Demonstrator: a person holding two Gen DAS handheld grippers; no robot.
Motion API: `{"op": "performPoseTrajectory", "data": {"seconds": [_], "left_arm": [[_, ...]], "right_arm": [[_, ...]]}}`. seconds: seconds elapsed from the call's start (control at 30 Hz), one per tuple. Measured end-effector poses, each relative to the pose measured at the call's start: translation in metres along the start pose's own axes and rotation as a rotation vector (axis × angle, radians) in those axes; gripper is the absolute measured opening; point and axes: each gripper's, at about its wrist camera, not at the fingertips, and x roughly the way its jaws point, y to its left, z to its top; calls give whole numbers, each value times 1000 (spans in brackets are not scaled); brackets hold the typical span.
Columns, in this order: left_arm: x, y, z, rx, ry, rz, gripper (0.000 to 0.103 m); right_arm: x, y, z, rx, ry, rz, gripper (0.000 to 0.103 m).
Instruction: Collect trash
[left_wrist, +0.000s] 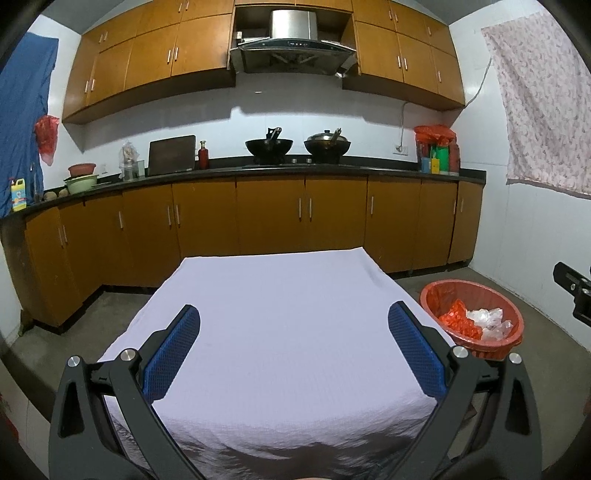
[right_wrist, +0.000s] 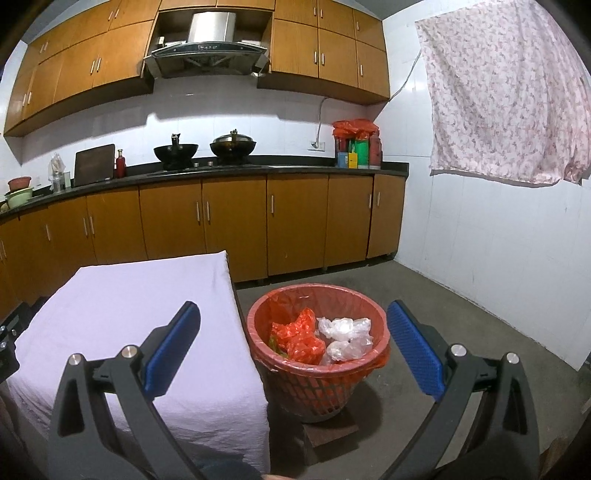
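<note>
Both claws, left and right, hang spread apart and empty. Crumpled red and clear plastic bags already lie in the red mesh bin beside the white-clothed table, which shows no trash. Collecting looks finished; next calls for withdrawing.

Left tongs: 2 black arms with blue ribbed pads, spread wide, nothing between them, held level above the near half of the table. Right tongs: same build, blue pads spread wide and empty, held off the table's right edge; its black body shows at the far right of the left wrist view.
</note>
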Motion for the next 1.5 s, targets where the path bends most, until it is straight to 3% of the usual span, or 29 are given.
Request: {"op": "performPoseTrajectory", "data": {"seconds": [1.5], "left_arm": [[-10, -9, 7, 12, 7, -55, 101]], "right_arm": [[-13, -11, -8, 43, 10, -14, 99]]}}
